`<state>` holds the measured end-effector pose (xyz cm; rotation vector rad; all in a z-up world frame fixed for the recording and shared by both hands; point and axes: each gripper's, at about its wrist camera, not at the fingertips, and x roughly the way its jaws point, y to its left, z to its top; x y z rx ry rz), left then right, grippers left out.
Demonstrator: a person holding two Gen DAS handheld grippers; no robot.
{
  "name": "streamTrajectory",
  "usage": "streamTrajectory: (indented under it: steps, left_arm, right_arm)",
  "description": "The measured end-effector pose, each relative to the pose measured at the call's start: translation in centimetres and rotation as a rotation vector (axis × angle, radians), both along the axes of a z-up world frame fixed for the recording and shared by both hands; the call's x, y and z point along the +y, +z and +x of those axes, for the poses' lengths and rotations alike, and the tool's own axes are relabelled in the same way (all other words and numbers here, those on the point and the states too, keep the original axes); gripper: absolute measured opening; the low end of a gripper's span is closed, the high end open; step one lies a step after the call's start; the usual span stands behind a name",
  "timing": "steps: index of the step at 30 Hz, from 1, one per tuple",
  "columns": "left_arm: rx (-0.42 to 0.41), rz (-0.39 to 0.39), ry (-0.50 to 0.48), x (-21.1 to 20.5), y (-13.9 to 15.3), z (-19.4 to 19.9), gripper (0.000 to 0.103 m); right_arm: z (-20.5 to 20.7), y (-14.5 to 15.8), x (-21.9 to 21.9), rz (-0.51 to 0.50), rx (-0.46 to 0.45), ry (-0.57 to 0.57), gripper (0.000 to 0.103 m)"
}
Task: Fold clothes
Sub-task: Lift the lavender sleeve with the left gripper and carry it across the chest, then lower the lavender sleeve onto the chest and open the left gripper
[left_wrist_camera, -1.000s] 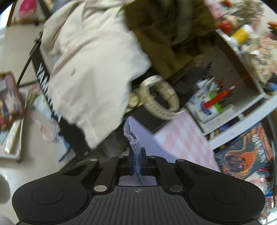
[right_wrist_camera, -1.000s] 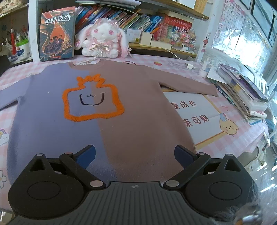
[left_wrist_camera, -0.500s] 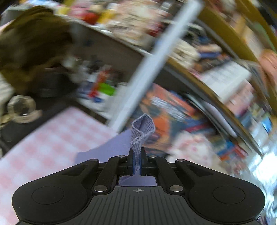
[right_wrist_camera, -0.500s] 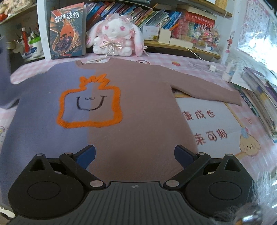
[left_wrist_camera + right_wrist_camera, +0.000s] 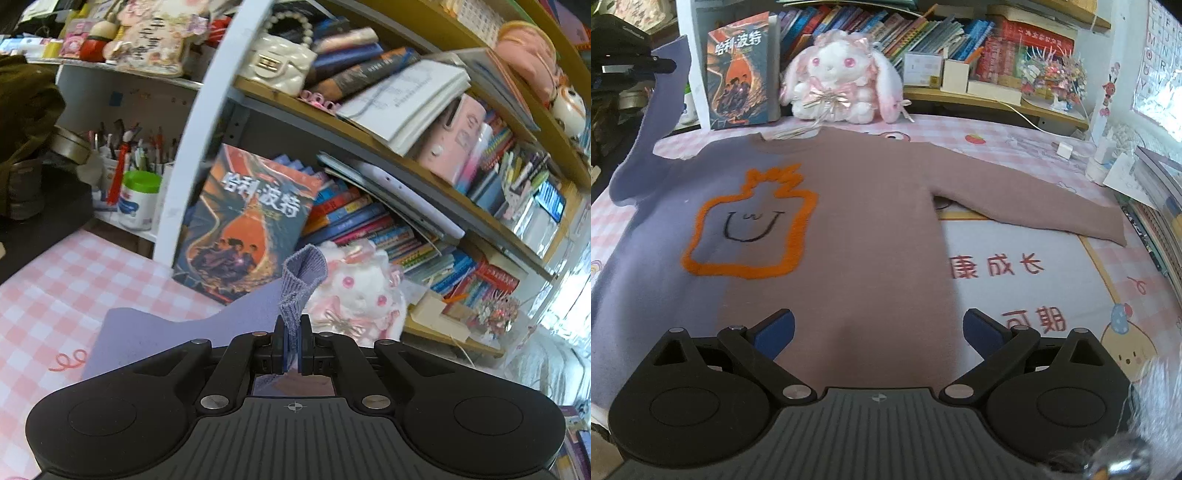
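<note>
Fingers [image 5: 291, 345] of left gripper pinching purple cuff [image 5: 303, 275], lifting sleeve off worktop [image 5: 1015, 147]. Right fingers [image 5: 879, 330] gaping, empty, hovering over sweater [image 5: 871, 221] hem. Sweater lying flat otherwise. Probably sleeve-fold step; next calls for laying sleeve across chest.

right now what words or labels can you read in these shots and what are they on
"哈利·波特": cover of the dark blue and orange book standing against the shelf post behind the sweater.
"成长": mirrored red characters on the white printed panel of the table mat; the neighbouring characters are unclear.
Alphabet letters on the wall chart: too small to quote reliably.
Spines of the shelved books: too small and blurred.
</note>
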<state>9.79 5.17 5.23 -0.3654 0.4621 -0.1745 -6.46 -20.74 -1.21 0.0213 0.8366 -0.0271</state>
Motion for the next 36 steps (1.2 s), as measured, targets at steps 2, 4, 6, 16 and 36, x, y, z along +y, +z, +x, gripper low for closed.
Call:
streamTrajectory:
  steps: [2, 4, 6, 16, 36]
  left_arm:
    - [0.005, 0.015, -0.004, -1.4, -0.3, 0.2, 0.003]
    - [0.010, 0.031, -0.009, -2.6, -0.7, 0.4, 0.003]
    - [0.017, 0.049, -0.014, -3.6, -1.1, 0.5, 0.003]
    - [0.072, 0.096, -0.054, -7.6, -3.3, 1.1, 0.003]
    - [0.157, 0.183, -0.196, -11.1, -5.4, -1.1, 0.069]
  right_arm:
    - [0.0, -0.1, -0.9, 0.007, -0.001, 0.007, 0.098]
    - [0.1, -0.2, -1.6, 0.010, -0.003, 0.016, 0.098]
    - [0.1, -0.2, -2.2, 0.012, -0.005, 0.026, 0.098]
    - [0.3, -0.6, -4.7, 0.020, 0.004, 0.042, 0.098]
    - [-0.2, -1.0, -7.0, 0.039, 0.010, -0.002, 0.098]
